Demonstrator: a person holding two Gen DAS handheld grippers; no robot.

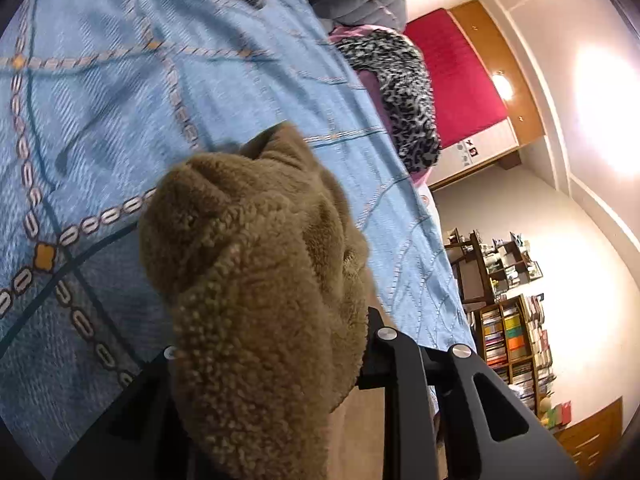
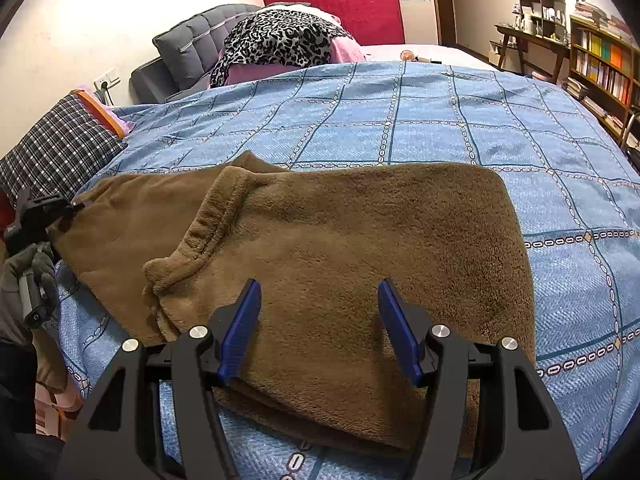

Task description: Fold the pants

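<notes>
One blue checked duvet (image 2: pixel 440 120) carries your brown fleece pants (image 2: pixel 340 240), lying folded across it. Your right gripper (image 2: pixel 318 320) hovers over them, jaws spread and empty. Your left gripper (image 1: pixel 272 352) is clamped on a bunched pants end.

Pants (image 2: pixel 340 248): brown fleece, thick pile, folded over into a broad rectangular stack lying flat on the bed. The folded bulk lies directly ahead of and beneath the open right jaws. A ribbed hem edge curves across the upper layer, ahead and to the left of those jaws. The lower layer extends further left. In the left wrist view, a bunched fleece end (image 1: pixel 256 280) sits between the left jaws, raised off the bed.
</notes>
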